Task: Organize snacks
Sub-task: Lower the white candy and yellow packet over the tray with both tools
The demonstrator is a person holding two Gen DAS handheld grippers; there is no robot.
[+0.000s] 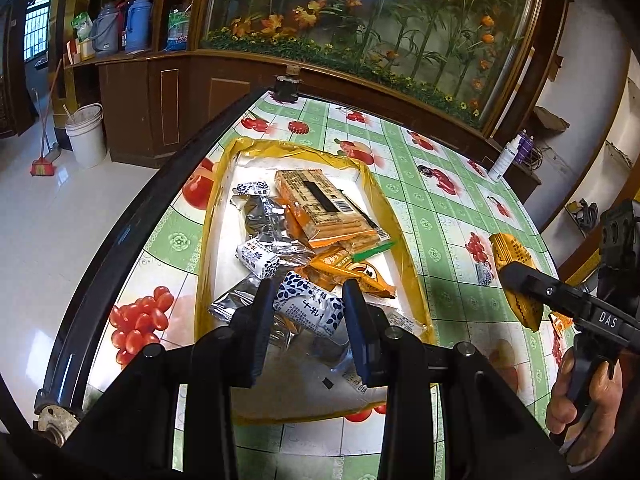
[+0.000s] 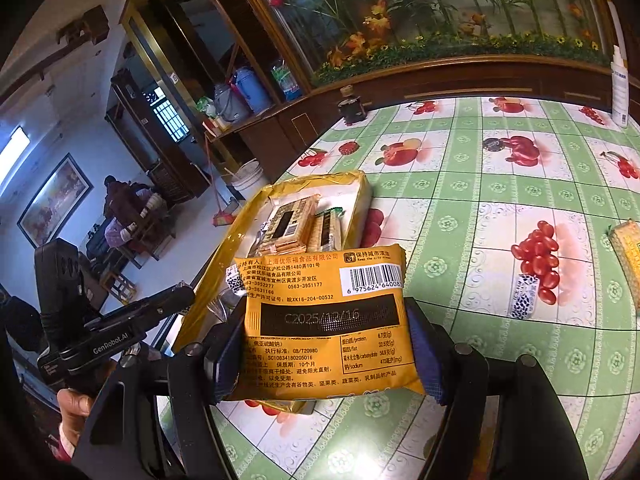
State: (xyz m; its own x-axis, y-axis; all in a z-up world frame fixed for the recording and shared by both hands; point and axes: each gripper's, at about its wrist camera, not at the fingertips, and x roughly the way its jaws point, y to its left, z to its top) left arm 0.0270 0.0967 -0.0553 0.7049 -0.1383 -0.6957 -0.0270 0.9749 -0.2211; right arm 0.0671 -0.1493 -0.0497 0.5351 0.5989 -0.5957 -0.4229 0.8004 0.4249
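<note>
Yellow tray (image 1: pixel 404 216) near table edge (image 1: pixel 132 216)

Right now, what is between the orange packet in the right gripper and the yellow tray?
Nothing but bare tablecloth. The left wrist view shows the orange packet in the right gripper, off to the side of the yellow tray.

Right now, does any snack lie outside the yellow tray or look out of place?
Yes. One white-and-blue patterned snack packet lies alone on the fruit-print tablecloth, well right of the yellow tray. A yellow biscuit pack also lies outside it, at the right edge.
</note>
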